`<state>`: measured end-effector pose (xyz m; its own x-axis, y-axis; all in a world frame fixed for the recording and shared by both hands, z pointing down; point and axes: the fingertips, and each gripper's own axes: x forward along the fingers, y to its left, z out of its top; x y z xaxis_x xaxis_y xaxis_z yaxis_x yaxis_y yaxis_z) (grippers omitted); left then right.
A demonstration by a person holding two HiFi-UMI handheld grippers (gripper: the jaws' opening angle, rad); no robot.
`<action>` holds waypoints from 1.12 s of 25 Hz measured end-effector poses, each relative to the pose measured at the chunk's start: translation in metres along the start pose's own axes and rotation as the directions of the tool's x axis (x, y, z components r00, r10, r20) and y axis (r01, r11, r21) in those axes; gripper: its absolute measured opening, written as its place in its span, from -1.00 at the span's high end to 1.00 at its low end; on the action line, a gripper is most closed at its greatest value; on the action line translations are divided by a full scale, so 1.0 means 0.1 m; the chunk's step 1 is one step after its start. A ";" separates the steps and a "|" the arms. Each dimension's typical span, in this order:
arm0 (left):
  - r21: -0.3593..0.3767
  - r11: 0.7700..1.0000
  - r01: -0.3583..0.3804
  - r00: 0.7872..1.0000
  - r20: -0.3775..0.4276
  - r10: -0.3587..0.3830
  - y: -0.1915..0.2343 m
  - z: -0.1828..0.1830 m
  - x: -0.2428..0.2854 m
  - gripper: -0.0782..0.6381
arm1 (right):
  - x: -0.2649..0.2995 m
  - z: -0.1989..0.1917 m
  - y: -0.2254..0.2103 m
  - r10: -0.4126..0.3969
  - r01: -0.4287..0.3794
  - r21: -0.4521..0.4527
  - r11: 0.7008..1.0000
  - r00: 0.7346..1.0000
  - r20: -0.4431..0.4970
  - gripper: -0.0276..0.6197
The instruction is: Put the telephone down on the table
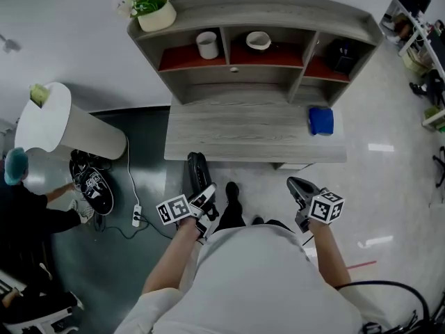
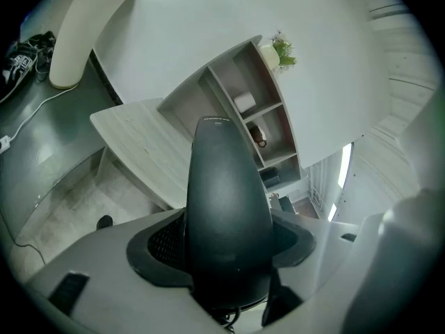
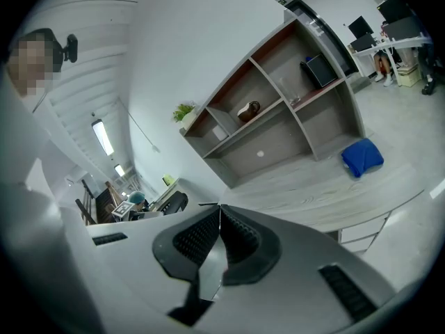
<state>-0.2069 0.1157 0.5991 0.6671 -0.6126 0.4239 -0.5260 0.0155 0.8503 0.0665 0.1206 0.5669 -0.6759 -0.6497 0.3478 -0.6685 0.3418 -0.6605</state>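
A black telephone handset [image 1: 197, 174] is clamped between the pads of my left gripper [image 1: 201, 199], which hangs in front of the grey wooden table [image 1: 243, 141], below its near edge. In the left gripper view the telephone [image 2: 226, 207] stands up between the jaws of the left gripper [image 2: 226, 252] and hides the middle of the table [image 2: 135, 141] behind it. My right gripper [image 1: 297, 192] is at the right, also short of the table, its pads pressed together with nothing between them. The right gripper [image 3: 220, 236] points toward the table [image 3: 327, 197].
A hutch [image 1: 257, 26] on the table holds a white mug [image 1: 207, 44], a bowl [image 1: 258, 40] and a black box [image 1: 341, 56]; a flower pot [image 1: 156, 12] sits on top. A blue cloth [image 1: 320, 120] lies at the table's right. Shoes [image 1: 92, 186], a power strip [image 1: 137, 216] and a person [image 1: 28, 207] are at left.
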 end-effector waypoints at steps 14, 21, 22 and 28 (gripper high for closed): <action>0.022 1.000 -0.004 0.998 -0.060 0.005 0.20 0.93 0.38 -0.08 | 0.75 0.46 -0.04 -0.062 0.062 0.025 0.998 0.998 0.011 0.86; 0.086 0.996 -0.010 0.992 -0.124 0.021 0.34 1.37 0.54 -0.08 | 1.10 0.65 -0.11 -0.117 0.114 0.058 0.992 0.992 0.042 0.86; 0.095 0.995 -0.012 0.990 -0.136 0.025 0.37 1.42 0.55 -0.08 | 1.15 0.68 -0.12 -0.125 0.122 0.065 0.990 0.991 0.050 0.86; 0.127 0.992 -0.013 0.983 -0.179 0.036 0.47 1.70 0.69 -0.08 | 1.38 0.81 -0.13 -0.161 0.154 0.091 0.984 0.984 0.080 0.86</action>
<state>-0.2748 -0.0605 0.6151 0.7313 -0.4605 0.5031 -0.5974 -0.0766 0.7982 0.0074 -0.0283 0.5698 -0.5320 -0.7487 0.3955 -0.7338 0.1746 -0.6566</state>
